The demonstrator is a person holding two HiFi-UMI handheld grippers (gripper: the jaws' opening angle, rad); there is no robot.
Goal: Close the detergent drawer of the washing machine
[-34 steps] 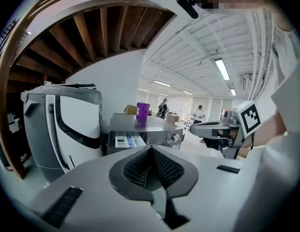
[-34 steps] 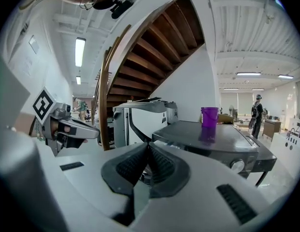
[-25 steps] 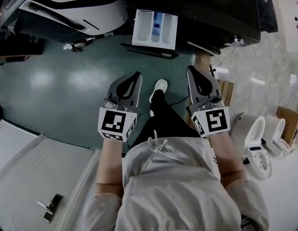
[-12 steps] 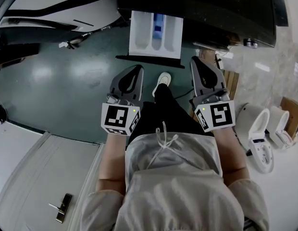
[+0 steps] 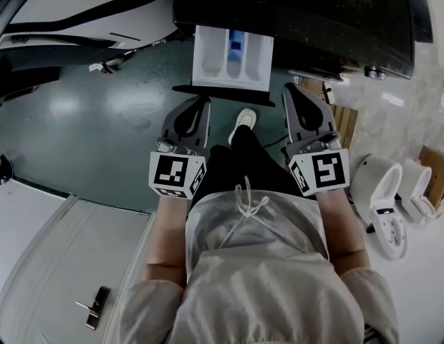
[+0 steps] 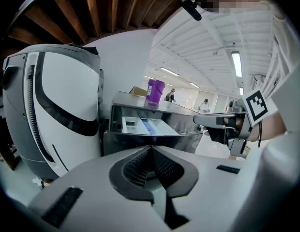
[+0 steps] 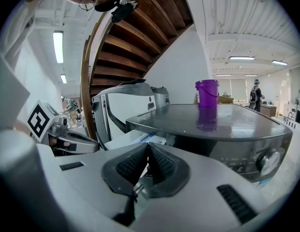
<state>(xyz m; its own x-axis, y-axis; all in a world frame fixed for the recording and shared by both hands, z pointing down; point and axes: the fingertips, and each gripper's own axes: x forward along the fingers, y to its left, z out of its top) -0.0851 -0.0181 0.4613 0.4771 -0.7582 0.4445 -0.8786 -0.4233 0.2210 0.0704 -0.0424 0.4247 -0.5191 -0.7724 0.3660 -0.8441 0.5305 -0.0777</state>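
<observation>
The dark washing machine (image 5: 301, 13) fills the top of the head view. Its white detergent drawer (image 5: 233, 57) stands pulled out, with a blue insert in the middle compartment. My left gripper (image 5: 202, 103) is shut and empty, just below the drawer's front edge and a little left of its middle. Level with it, my right gripper (image 5: 292, 90) is also shut and empty, beside the drawer's right corner. In the left gripper view the drawer (image 6: 142, 125) lies straight ahead of the closed jaws. From the right gripper view the drawer (image 7: 128, 138) shows to the left, under the machine's top.
A purple cup (image 7: 207, 93) stands on the machine's top. A white, black-striped appliance (image 5: 86, 6) sits to the machine's left. White toilets (image 5: 383, 192) stand on the floor at right, a white door panel (image 5: 57, 264) lies at lower left. My shoe (image 5: 241, 120) is between the grippers.
The machine and drawer have come closer in the head view, and both grippers have edged forward toward the drawer's front. The drawer stays pulled out; both grippers stay shut.
</observation>
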